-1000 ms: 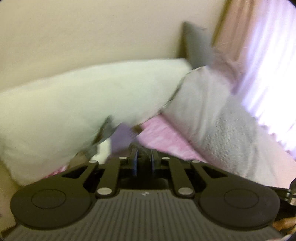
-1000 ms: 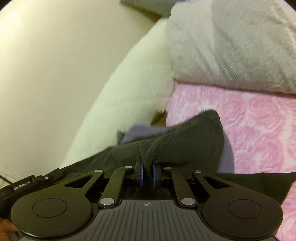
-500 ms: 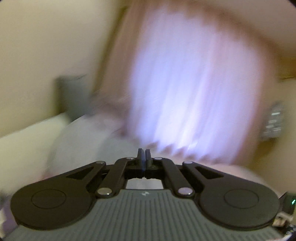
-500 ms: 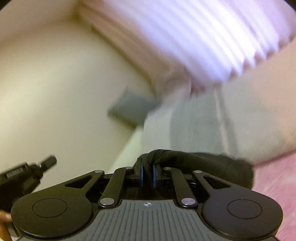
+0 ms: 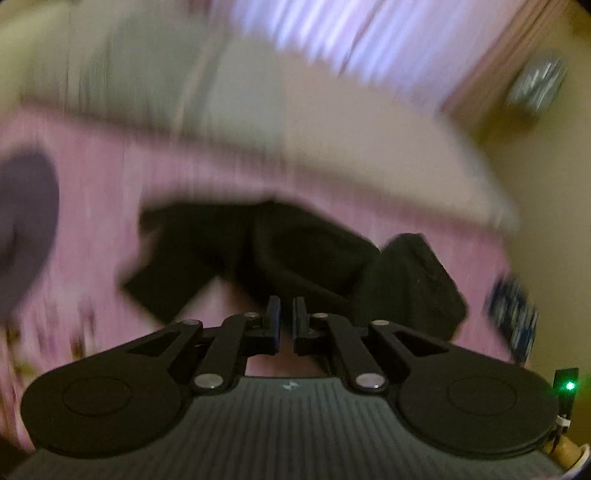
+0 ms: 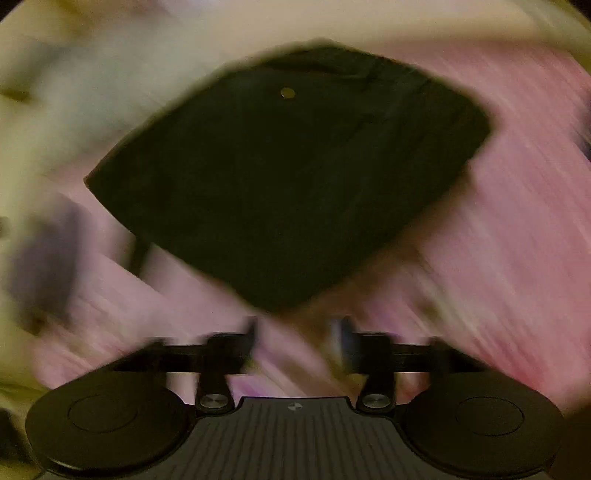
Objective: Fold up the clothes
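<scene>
Pink bedding (image 5: 110,206) fills both views, with pale pillows (image 5: 236,92) and a lit curtain (image 5: 314,33) behind — everything smeared by fast motion.

Left wrist view: your left hand-held gripper (image 5: 286,314) has its jaws nearly together with only a thin slit between them, and nothing is caught there. A second ago it faced the white pillow and the wall; now it tips down over the bed. Beyond its tips the black garment (image 5: 295,254) lies on the pink cover, free of both grippers. From here its long axis runs across the frame, left end flat, right end bunched into a thick fold near the bed's edge. A grey-purple cloth (image 5: 26,214) sits well apart at the left.

Right wrist view: your right hand-held gripper (image 6: 299,339) was pinched on the dark fabric a second ago — now its jaws are opening, with only pink cover between them. The black garment (image 6: 288,177) lies just past the tips as a broad, roughly diamond-shaped slab, one corner pointing toward you, a small pale button (image 6: 287,92) near its far edge.

Judging by this, you have set the piece down; whether it needs another fold the blur hides.
</scene>
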{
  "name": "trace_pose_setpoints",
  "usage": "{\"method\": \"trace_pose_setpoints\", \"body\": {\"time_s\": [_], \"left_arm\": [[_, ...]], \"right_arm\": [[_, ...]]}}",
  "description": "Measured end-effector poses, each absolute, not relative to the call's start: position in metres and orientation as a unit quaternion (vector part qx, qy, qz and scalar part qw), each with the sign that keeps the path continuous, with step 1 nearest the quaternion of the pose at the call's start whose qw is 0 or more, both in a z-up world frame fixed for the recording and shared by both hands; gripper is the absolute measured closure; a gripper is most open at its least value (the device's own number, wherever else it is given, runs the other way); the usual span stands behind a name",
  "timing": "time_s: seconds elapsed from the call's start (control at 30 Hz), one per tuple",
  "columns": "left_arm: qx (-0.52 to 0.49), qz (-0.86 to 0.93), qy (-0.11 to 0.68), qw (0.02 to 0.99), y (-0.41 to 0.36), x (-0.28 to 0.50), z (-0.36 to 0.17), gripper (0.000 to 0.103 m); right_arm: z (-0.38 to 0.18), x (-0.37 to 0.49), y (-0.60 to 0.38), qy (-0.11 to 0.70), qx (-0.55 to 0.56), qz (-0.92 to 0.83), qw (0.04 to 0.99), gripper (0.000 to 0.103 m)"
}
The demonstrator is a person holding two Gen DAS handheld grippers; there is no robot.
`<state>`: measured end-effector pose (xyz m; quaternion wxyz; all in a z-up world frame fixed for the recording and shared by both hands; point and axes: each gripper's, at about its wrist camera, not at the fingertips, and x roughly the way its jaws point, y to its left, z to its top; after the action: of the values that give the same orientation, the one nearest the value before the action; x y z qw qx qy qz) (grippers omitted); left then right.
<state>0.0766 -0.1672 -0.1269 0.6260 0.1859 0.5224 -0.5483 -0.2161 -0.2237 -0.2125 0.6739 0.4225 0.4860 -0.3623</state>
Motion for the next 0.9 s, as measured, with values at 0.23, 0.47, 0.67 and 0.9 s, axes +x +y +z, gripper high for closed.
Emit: {"method": "trace_pose_setpoints", "body": {"time_s": [0.23,0.47,0.67,0.9], "left_arm": [[0.283,-0.533,0.523,0.601,-0.164,-0.007,-0.171,0.087],[0.314,-0.524,0.495,0.618,-0.163,-0.024,-0.149,0.08],[0.339,-0.539,0.457,0.621,-0.147,-0.007,-0.132,0.076],[0.353,-0.568,0.414,0.618,-0.117,0.026,-0.116,0.07]], "right_arm": [[-0.221,-0.278,-0.2,0.512,0.417,-0.361,0.658,0.036],[-0.228,-0.27,-0.196,0.506,0.402,-0.349,0.679,0.036],[-0.216,-0.253,-0.172,0.493,0.399,-0.375,0.676,0.036],[-0.2,-0.222,-0.125,0.469,0.394,-0.408,0.677,0.036]]}}
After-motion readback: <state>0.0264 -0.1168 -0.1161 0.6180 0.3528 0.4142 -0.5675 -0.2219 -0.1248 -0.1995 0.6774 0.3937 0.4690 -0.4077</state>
